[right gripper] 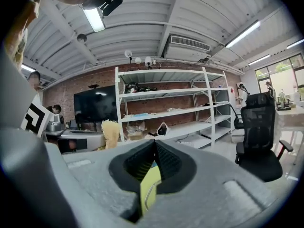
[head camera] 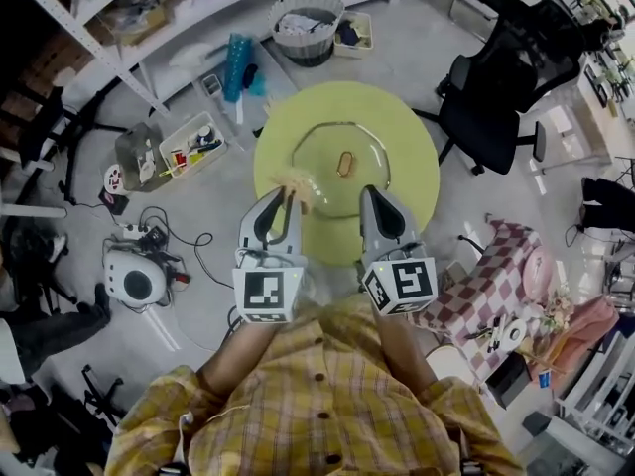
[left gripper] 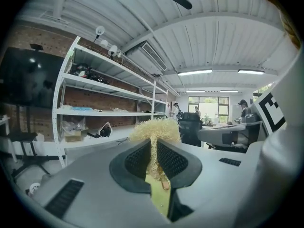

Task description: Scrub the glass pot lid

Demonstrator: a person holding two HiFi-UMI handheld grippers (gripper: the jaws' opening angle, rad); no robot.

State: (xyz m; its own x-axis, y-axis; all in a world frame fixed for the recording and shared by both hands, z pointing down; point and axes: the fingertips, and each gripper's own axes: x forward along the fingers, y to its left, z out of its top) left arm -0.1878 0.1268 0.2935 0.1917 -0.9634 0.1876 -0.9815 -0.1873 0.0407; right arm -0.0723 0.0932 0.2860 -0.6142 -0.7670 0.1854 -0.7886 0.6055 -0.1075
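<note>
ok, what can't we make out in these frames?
- Glass lid rim: head view, near edge hidden behind both grippers.
- Right gripper: jaws together in its view, but whether they pinch the rim is unclear.
- Scrubber touching the lid or not: left gripper covers it in both views.

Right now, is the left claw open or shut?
Shut: the left claw pinches the scrubber; its pads press the pale fibres between them, and the tuft sticks out beyond the tips.

Wall [right gripper: 95, 87]: red brick
Shelves [right gripper: 161, 114]: white, by the wall
Ceiling [right gripper: 142, 13]: long bright lights [right gripper: 93, 19]
Floor [head camera: 427, 38]: grey
Chair [head camera: 486, 127]: black
Window [left gripper: 207, 106]: far end, bright
</note>
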